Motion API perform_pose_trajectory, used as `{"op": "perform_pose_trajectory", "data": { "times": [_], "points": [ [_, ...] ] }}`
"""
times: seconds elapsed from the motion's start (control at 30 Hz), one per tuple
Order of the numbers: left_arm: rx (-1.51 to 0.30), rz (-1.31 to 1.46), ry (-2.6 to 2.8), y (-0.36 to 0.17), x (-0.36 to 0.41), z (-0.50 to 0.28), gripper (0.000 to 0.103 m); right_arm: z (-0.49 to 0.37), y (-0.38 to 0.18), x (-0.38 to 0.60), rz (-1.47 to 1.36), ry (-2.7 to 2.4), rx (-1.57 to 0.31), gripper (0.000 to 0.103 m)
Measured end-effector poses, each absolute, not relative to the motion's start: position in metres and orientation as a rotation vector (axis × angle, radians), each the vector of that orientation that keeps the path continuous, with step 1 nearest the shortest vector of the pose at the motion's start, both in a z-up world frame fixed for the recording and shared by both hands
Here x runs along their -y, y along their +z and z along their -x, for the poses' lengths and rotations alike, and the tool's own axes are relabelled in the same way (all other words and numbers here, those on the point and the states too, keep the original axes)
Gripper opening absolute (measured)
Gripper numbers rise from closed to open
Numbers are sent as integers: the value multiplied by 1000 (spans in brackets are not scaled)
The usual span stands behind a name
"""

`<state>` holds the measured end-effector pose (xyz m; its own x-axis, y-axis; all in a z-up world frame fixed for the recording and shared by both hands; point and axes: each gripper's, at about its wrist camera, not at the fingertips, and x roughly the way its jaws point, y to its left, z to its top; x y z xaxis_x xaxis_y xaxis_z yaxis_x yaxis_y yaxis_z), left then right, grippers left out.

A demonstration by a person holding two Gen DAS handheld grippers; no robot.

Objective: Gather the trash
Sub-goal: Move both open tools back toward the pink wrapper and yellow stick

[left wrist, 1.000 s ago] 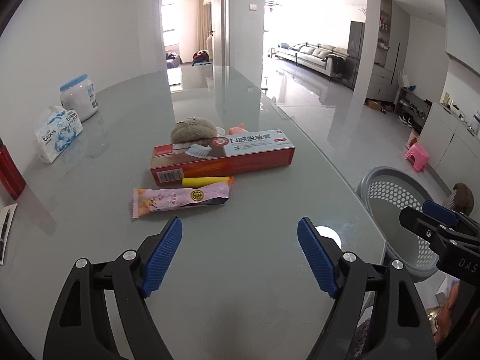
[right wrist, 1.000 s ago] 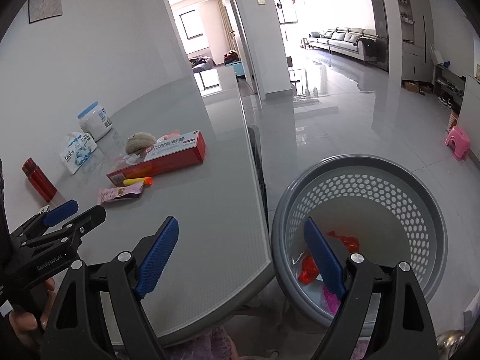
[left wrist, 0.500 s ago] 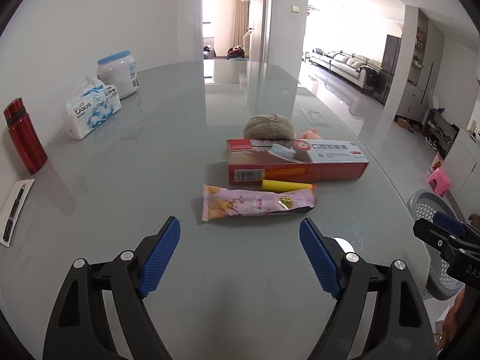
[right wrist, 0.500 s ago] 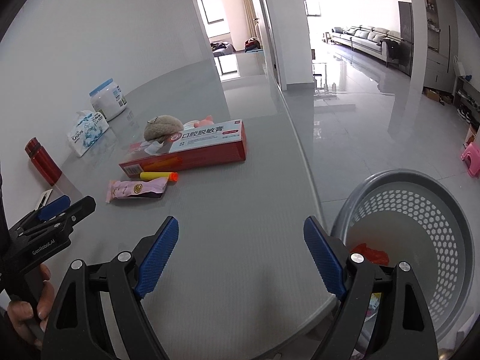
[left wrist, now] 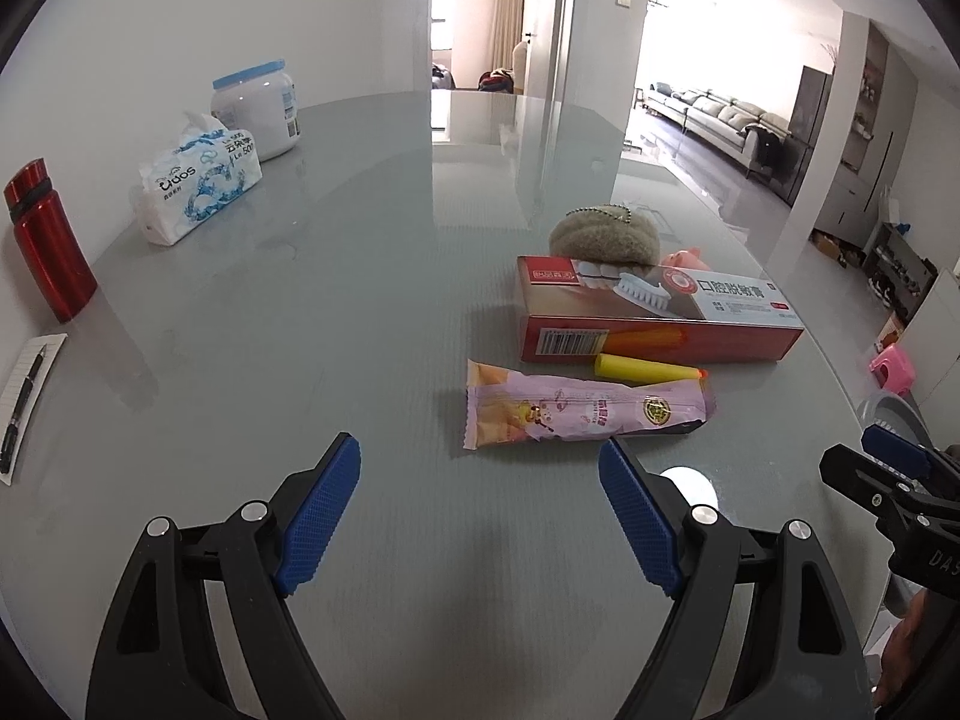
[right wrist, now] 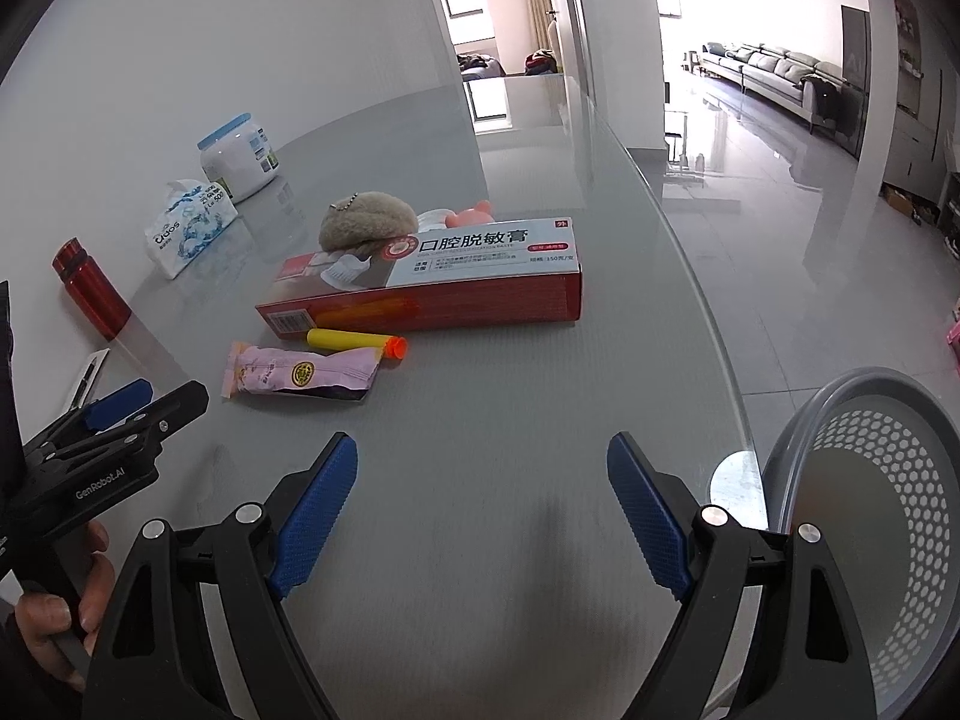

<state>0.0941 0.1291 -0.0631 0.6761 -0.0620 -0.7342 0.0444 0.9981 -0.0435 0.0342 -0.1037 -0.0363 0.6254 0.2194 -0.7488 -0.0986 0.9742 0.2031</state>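
Observation:
A pink snack wrapper (left wrist: 582,414) lies on the grey table, just beyond my open, empty left gripper (left wrist: 480,504); it also shows in the right wrist view (right wrist: 300,372). Behind it lie a yellow foam dart (left wrist: 648,369) with an orange tip and a red toothpaste box (left wrist: 654,324). My right gripper (right wrist: 480,510) is open and empty above the table's near right part. The grey perforated basket (right wrist: 870,510) stands on the floor beside the table's right edge, to the right of the right gripper.
A grey plush pouch (left wrist: 606,234) and a pink pig toy (left wrist: 684,258) sit behind the box. A tissue pack (left wrist: 198,186), a white jar (left wrist: 258,108), a red bottle (left wrist: 48,240) and a notepad with pen (left wrist: 24,402) line the left side.
Both grippers have swung left from the basket toward the table. The wrapper, dart and box now sit closer and more central in both views. Both grippers stay open.

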Motion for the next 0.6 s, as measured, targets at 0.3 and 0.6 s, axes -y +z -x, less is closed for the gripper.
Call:
{"op": "perform_pose_trajectory", "data": {
  "times": [0.3,0.6],
  "points": [
    [-859,11,-114,-70,-99,-107,80,-33,-36,117,-174,167,-874,82],
    [-847,15,-82,-64,-90,-118,80,-31,-32,127,-194,161,-863,82]
  ]
}}
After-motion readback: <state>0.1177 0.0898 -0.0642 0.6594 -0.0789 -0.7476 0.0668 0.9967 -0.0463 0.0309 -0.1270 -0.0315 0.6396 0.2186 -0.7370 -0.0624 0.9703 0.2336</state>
